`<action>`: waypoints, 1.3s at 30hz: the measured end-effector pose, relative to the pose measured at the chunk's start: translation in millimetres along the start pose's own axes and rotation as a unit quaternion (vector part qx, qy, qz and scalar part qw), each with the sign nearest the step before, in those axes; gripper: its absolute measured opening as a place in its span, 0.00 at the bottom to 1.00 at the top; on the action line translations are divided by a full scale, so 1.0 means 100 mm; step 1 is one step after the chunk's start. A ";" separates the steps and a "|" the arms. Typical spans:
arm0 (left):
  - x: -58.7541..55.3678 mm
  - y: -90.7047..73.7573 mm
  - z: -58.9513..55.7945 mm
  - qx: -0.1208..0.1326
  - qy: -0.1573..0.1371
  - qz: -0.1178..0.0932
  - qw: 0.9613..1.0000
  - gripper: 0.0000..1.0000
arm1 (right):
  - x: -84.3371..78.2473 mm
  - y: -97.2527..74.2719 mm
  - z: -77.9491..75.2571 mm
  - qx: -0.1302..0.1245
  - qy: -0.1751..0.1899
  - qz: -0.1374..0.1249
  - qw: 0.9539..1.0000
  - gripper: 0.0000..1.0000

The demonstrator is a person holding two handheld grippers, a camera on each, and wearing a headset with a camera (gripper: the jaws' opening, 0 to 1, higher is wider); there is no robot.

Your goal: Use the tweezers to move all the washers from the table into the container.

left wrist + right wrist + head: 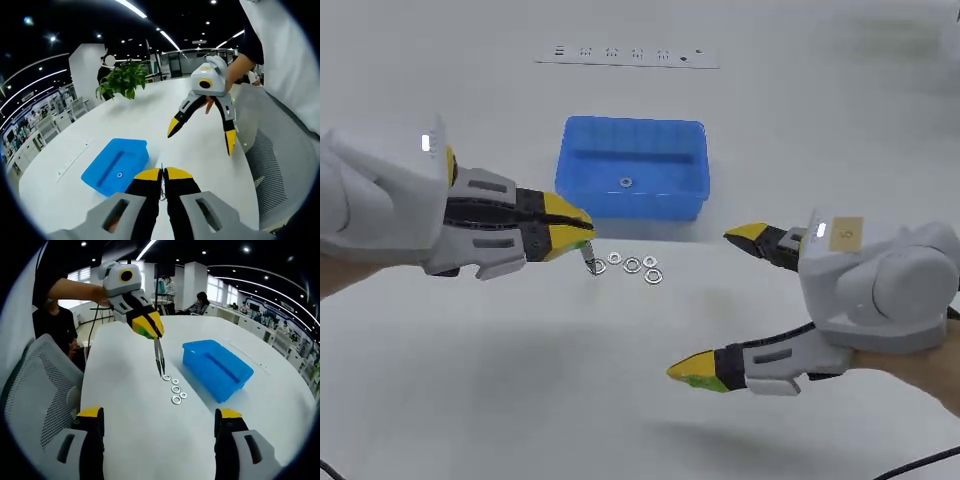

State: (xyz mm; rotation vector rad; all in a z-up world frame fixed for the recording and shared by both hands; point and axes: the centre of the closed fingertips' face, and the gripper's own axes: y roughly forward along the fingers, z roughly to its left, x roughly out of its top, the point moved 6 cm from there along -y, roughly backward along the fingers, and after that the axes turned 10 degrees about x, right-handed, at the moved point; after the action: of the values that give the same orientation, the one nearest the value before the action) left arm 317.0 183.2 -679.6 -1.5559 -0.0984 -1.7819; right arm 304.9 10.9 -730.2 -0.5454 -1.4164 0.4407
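My left gripper (582, 228) is shut on thin metal tweezers (589, 256) that point down at the table. Their tips rest by the leftmost of several steel washers (632, 265), which lie in a short row in front of the blue container (632, 150). One washer (625, 182) lies inside the container. In the right gripper view the tweezers (160, 357) hang from the left gripper (151, 329), tips just beside the nearest washer (167, 377). My right gripper (715, 302) stands wide open and holds nothing, to the right of the washers and nearer to me.
A white power strip (625, 55) lies beyond the container at the back of the white table (520, 380). A dark cable (920, 462) crosses the near right corner. A mesh chair (35, 385) stands at the table's near side.
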 end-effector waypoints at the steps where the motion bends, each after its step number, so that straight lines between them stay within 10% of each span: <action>1: 0.00 0.00 0.01 0.000 0.000 0.000 1.000 0.06 | 0.00 0.00 0.00 0.001 -0.001 0.002 1.000 0.94; 21: 0.03 0.06 0.08 -0.015 -0.002 0.013 1.000 0.06 | 0.24 0.19 -0.08 0.032 -0.011 0.001 0.999 0.99; 39: 0.03 0.06 0.08 -0.027 0.000 0.018 0.999 0.06 | 0.56 0.72 -0.34 0.086 -0.040 -0.011 0.995 0.48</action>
State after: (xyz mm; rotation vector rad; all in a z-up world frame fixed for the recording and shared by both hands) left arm 327.0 182.0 -677.1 -1.5861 -0.0221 -1.7700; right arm 347.5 98.2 -730.7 -0.3763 -1.4436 0.5673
